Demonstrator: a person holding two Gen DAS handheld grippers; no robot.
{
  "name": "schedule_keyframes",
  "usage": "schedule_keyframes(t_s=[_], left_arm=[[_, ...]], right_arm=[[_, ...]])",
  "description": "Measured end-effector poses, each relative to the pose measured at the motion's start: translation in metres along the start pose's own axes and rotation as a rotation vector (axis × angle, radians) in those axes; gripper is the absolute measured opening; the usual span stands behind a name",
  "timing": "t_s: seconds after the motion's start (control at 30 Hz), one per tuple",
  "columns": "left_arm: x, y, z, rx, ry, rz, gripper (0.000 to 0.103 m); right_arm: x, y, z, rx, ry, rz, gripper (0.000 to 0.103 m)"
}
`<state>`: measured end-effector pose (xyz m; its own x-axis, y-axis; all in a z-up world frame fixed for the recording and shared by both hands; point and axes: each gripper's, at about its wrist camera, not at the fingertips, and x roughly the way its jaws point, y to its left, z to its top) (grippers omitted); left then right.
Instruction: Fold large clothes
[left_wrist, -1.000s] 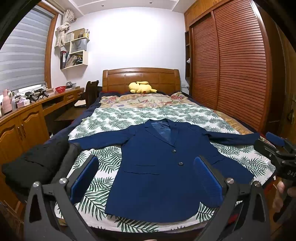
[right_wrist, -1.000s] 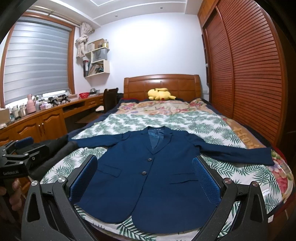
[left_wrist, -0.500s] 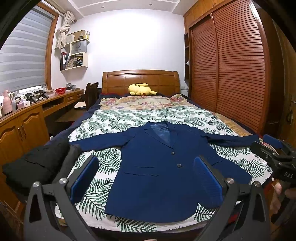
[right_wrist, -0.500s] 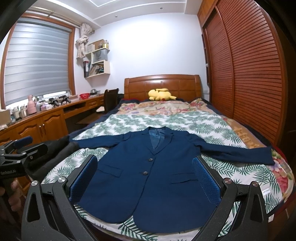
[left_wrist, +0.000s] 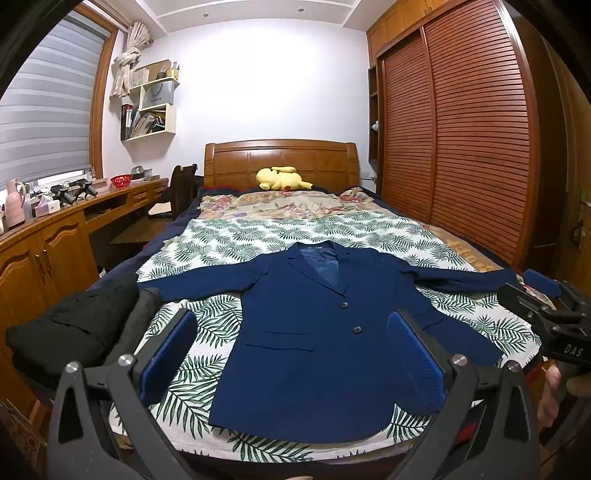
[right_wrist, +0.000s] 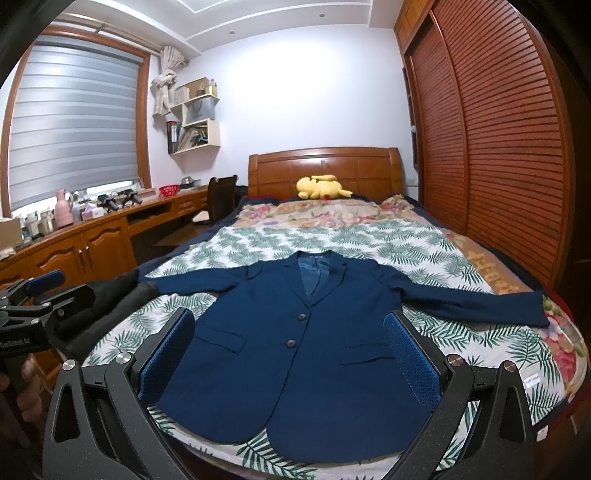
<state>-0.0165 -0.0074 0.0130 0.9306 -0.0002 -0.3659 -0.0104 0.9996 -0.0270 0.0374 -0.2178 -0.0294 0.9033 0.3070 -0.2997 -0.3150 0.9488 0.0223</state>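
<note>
A navy blue suit jacket (left_wrist: 314, 332) (right_wrist: 306, 343) lies flat and face up on the leaf-print bed cover (left_wrist: 240, 240), buttoned, both sleeves spread sideways. My left gripper (left_wrist: 291, 354) hovers open above the bed's foot edge, in front of the jacket's hem, touching nothing. My right gripper (right_wrist: 288, 358) hangs open the same way, over the jacket's lower half. The right gripper (left_wrist: 543, 310) shows at the right edge of the left wrist view, and the left gripper (right_wrist: 33, 295) at the left edge of the right wrist view, each held by a hand.
A pile of black clothes (left_wrist: 74, 332) sits at the bed's left front corner. A yellow plush toy (left_wrist: 280, 179) lies by the wooden headboard (left_wrist: 280, 158). A wooden desk with cabinets (left_wrist: 44, 247) runs along the left; a slatted wardrobe (left_wrist: 461, 147) stands on the right.
Both views have tilted slightly, so the jacket sits a little lower in frame. Both grippers stay open; the jacket has not moved.
</note>
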Motion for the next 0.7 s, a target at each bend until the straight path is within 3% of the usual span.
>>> schedule_keyframes(t_s=[0.7], left_arm=[[0.004, 0.0, -0.002, -0.007, 0.007, 0.002, 0.103]], right_arm=[[-0.007, 0.011, 0.001, 0.002, -0.005, 0.007, 0.103]])
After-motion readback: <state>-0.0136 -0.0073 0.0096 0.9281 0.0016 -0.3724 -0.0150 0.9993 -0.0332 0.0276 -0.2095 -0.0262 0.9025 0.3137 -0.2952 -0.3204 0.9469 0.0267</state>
